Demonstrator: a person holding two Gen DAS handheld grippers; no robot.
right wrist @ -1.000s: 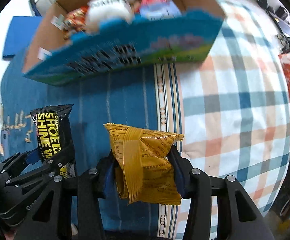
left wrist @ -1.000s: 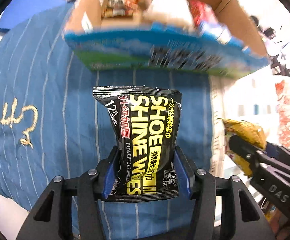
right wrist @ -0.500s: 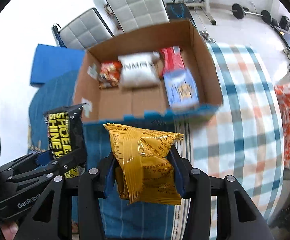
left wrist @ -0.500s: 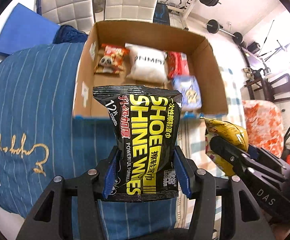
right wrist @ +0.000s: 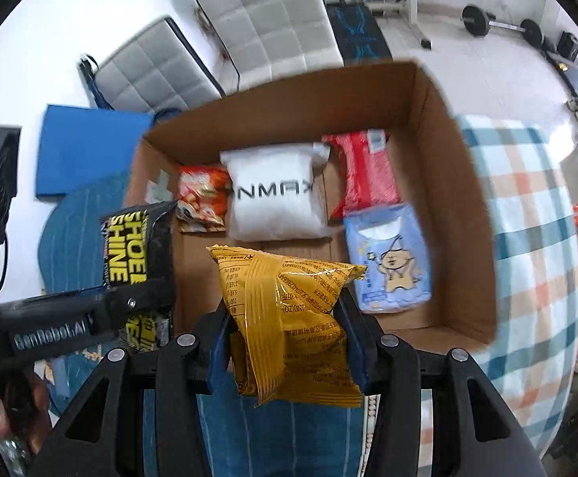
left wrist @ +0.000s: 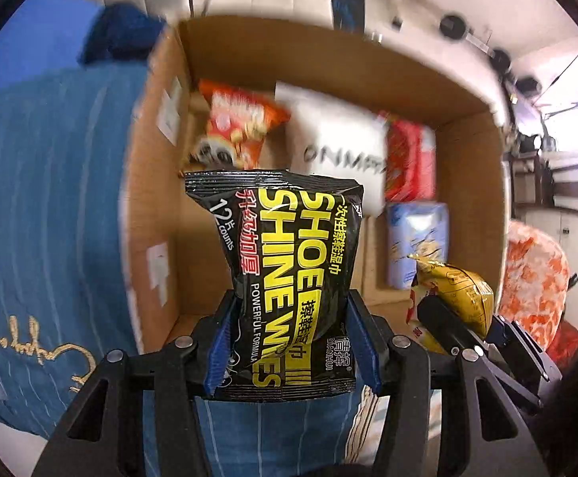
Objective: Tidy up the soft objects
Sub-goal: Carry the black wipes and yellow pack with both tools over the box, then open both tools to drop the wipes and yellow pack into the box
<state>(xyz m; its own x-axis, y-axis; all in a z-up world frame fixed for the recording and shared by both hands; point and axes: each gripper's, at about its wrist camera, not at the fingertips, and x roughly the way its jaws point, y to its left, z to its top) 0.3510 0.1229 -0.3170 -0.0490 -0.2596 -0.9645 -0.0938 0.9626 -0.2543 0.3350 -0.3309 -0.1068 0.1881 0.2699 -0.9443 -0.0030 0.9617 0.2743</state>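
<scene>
Risk first: both packs are pinched low down, with most of each body standing free above the pads. They're soft, so a quick tilt or a snag on the near wall of the open brown cardboard box could let one slide out and land on the bed instead. Releasing both together could also stack them, or drop one on the blue tissue pack at the box's right side.

Left claw: closed on the black foil shoe-shine wipes pack, blue pads squeezing its lower half from both sides, held above the box's near-left corner.

Right claw: closed on the crinkled yellow plastic snack bag, same low pinch, hanging over the bare floor at the box's near edge.

Further in, along the far wall: orange snack packet, white soft pouch, red pack. Beneath the box is a bed with a blue striped cover and a plaid sheet.
</scene>
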